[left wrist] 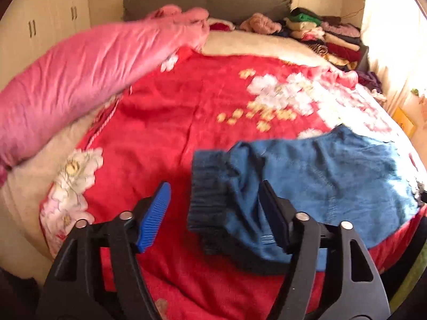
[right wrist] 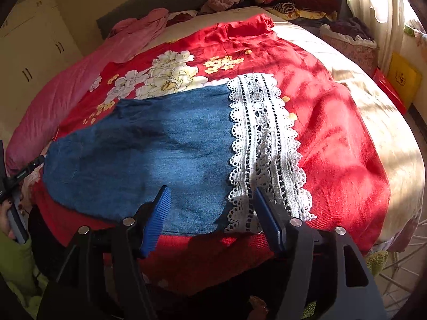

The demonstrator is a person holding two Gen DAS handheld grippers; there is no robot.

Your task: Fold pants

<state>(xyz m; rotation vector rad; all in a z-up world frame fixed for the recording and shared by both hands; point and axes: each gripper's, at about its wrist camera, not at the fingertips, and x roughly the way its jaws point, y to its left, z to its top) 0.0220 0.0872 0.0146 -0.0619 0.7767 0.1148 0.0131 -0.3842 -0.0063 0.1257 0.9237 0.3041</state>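
Item: blue denim pants (right wrist: 149, 144), lying flat near the front edge of the bed (right wrist: 347, 122) on a red floral blanket (left wrist: 165, 122). Dark ribbed waistband (left wrist: 208, 192) at one end, white lace hem (right wrist: 264, 144) at the other.

Handling, by judgement: soft, light, limp; lace may snag. Best taken at waistband and hem edges.

Left hand-held gripper (left wrist: 216, 210): jaws apart over the waistband, clamping nothing. Right hand-held gripper (right wrist: 210, 213): jaws apart by the hem, empty.

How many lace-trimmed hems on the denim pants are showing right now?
1. The white lace hem lies at the right end of the blue denim pants, partly between the right tongs. A second hem may be hidden underneath.
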